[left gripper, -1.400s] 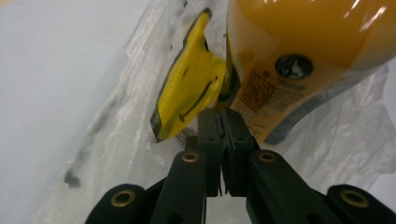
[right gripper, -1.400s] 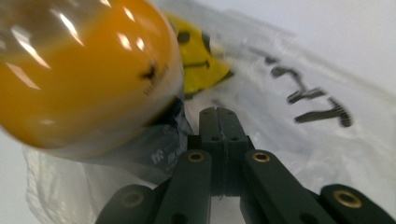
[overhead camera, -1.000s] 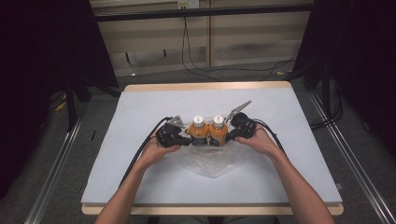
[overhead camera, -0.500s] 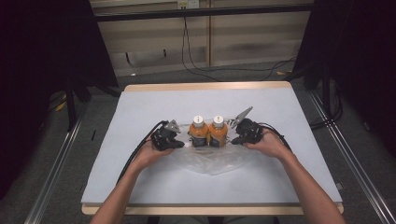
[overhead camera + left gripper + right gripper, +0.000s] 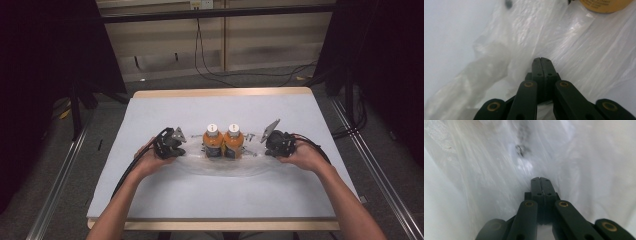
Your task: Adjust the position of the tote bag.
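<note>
Two bottles (image 5: 223,141), side by side and touching, near the middle of the table (image 5: 165,107). Orange inside, one white cap on each. One clear bag (image 5: 220,167) under and around them, spread flat and pulled out wide to both sides. Hard to tell if on top of the bag or inside it.

Two grippers, one in each hand. Left gripper (image 5: 541,60) just left of the bottles, fingers (image 5: 536,67) shut tight on the crinkly left end of the bag. Right gripper (image 5: 540,179) just right of the bottles, fingers (image 5: 536,187) shut tight too, pinching the right end of the bag. Neither touching a bottle. One black cable trailing back from each gripper. Two bare forearms coming in from the near side, left hand (image 5: 150,160) and right hand (image 5: 302,156) well apart, with the bottles between.

One table with a white top and a light wood rim. Grey floor all around. Two long metal rails (image 5: 60,170) on the floor, one at each side. Loose black wires (image 5: 210,65) on the floor past the far end. Pale wall panels at the back, dark curtains at left and right.
</note>
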`<state>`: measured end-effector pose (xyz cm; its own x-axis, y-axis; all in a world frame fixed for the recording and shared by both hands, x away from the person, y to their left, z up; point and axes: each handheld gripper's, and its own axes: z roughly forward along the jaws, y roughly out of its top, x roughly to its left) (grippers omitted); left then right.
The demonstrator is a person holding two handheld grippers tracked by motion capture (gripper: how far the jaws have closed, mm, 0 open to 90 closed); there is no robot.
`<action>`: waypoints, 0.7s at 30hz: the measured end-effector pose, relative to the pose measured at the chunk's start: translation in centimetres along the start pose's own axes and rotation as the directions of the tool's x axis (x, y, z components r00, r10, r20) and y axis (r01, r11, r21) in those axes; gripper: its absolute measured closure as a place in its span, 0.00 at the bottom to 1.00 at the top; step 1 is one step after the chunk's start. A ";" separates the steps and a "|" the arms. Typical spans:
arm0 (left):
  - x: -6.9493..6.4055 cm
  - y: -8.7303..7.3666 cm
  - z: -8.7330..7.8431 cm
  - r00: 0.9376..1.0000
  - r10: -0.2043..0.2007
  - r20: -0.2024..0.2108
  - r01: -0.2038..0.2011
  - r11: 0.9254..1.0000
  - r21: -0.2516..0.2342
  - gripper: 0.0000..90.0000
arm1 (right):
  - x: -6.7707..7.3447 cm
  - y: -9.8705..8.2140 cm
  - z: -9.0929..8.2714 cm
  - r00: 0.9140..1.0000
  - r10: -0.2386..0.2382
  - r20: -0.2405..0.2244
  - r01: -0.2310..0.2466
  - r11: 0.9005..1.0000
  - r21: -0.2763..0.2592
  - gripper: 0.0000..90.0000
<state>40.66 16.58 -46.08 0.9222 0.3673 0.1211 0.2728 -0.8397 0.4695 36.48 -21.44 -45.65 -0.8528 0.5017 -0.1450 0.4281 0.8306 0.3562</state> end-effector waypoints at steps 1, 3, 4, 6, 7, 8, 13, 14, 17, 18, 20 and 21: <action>0.0 -0.1 -0.1 1.000 0.006 -0.002 -0.006 1.000 0.001 1.00 | 0.0 -0.2 -0.1 1.000 0.004 0.004 -0.004 1.000 0.002 1.00; -0.1 -0.1 -0.1 1.000 0.008 -0.009 -0.008 1.000 0.002 1.00 | 0.0 -0.4 -0.2 1.000 0.013 0.011 -0.013 1.000 0.009 1.00; -0.1 -0.2 -0.1 1.000 0.005 -0.007 -0.005 1.000 0.002 1.00 | -0.1 -0.5 -0.2 1.000 0.003 0.015 -0.004 1.000 0.010 1.00; 0.0 -0.4 -0.2 1.000 0.002 -0.001 -0.002 1.000 -0.001 1.00 | 0.1 -0.5 -0.2 1.000 0.001 0.026 -0.002 1.000 0.021 1.00; 0.0 -0.4 -0.2 1.000 0.003 -0.002 -0.003 1.000 -0.003 1.00 | 0.0 -0.6 -0.3 0.999 -0.009 0.039 0.008 1.000 0.029 1.00; -0.1 -0.6 -0.3 1.000 0.003 0.001 -0.003 1.000 0.001 1.00 | 0.1 -0.7 -0.3 0.999 -0.014 0.046 0.013 0.999 0.034 1.00; 0.3 -1.5 -0.7 0.999 -0.020 0.028 0.020 1.000 -0.021 1.00 | -0.7 -1.6 -0.5 0.998 0.001 0.057 -0.003 1.000 0.030 1.00; 0.3 -1.7 -0.8 0.999 -0.019 0.028 0.020 0.999 -0.026 1.00 | -0.8 -1.7 -0.5 0.998 0.004 0.060 -0.006 1.000 0.029 1.00; 0.1 -2.2 -1.1 0.999 -0.021 0.025 0.022 0.999 -0.027 1.00 | -0.9 -1.7 -0.4 0.997 0.003 0.079 -0.005 1.000 0.029 1.00; 0.1 -2.5 -1.3 1.000 -0.021 0.024 0.021 1.000 -0.022 1.00 | -0.9 -1.7 -0.4 0.997 0.000 0.082 -0.003 0.999 0.033 1.00; 0.0 -3.0 -1.5 0.999 -0.036 0.032 0.037 0.999 -0.025 1.00 | -0.8 -1.8 -0.4 0.996 0.007 0.089 -0.010 0.999 0.030 1.00; 0.0 -3.3 -1.7 0.998 -0.052 0.037 0.054 0.998 -0.036 1.00 | -0.7 -1.8 -0.4 0.996 0.013 0.089 -0.016 0.999 0.031 1.00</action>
<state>39.28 20.01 -46.19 0.9161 0.3958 0.0641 0.3117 -0.8037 0.5069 36.20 -23.42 -45.77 -0.8169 0.5324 -0.2221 0.4509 0.8294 0.3297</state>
